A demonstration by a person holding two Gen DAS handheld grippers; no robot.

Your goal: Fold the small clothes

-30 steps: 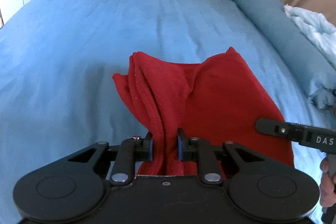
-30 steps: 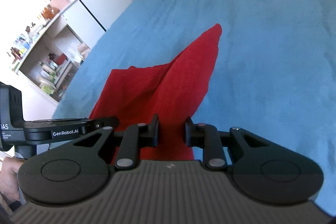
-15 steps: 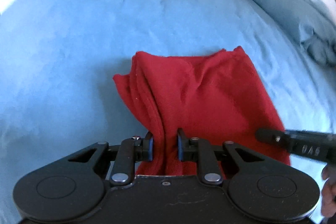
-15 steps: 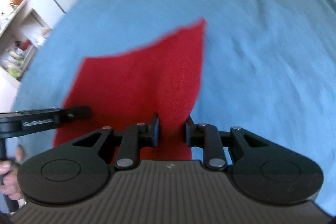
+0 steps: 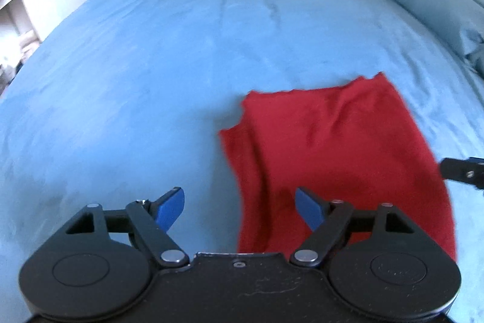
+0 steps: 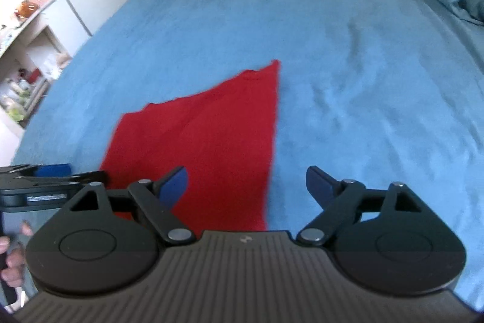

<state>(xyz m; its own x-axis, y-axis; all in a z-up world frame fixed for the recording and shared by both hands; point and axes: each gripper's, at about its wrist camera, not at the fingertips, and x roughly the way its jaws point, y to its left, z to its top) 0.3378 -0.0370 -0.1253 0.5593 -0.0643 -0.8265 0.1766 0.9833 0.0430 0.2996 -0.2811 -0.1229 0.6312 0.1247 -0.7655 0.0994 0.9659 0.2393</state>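
1. Fingers [image 5: 169, 206], left wrist view: blue-padded pair of the left gripper [image 5: 240, 206], spread wide and opening, pressing on nothing. Red cloth [image 5: 332, 159] lies on the blue bed [image 5: 151, 74]; its near left edge passes between the fingers, and the right finger stands over the cloth without gripping it. Cloth lies fairly flat, with soft creases and a small notch at its far left corner. Black tip of the right gripper [image 5: 462, 170] shows at the picture's right edge, just beside the cloth's right side.

2. Fingers [image 6: 320, 183], right wrist view: pair of the right gripper [image 6: 246, 182], likewise wide and opening, nothing clamped. Red cloth [image 6: 211, 147] reaches from under the gripper body away to a pointed far corner; its right edge runs between the fingers. Left gripper [image 6: 45, 183] and the person's hand [image 6: 13, 259] sit at the lower left.

3. Step in hand, as judged: release of the cloth onto the bed, laid out for folding.

4. Next move, as judged: a fresh hold on two corners of one edge, both fingers low to the bed, pinching only the cloth layer, then that edge carried across to the opposite edge.
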